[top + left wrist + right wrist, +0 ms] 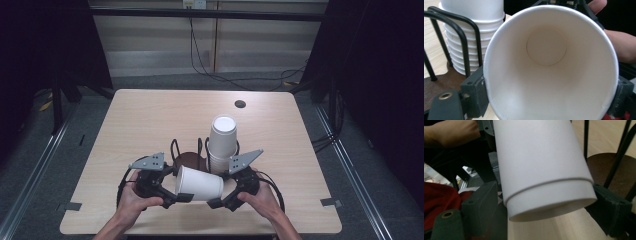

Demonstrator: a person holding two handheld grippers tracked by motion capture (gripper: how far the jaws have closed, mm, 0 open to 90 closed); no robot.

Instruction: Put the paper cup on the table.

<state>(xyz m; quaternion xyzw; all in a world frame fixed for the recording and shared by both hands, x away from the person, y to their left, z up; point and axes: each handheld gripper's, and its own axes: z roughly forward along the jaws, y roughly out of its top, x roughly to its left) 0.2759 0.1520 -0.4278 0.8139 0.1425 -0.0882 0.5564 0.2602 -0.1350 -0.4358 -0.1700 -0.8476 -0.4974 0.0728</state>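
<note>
Tabletop [150, 120]: paper cup [199, 183] between 2 grippers.

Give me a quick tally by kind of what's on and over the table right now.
Loose white paper cup, held sideways between both grippers: 1
Stack of nested white cups, individual cups too tight to count: 1
Black wire cup holder with dark round base: 1
Grippers, left and right: 2
Total: 5

Dim room w/ lit tabletop; close-ups soft, slightly blurred.
</note>
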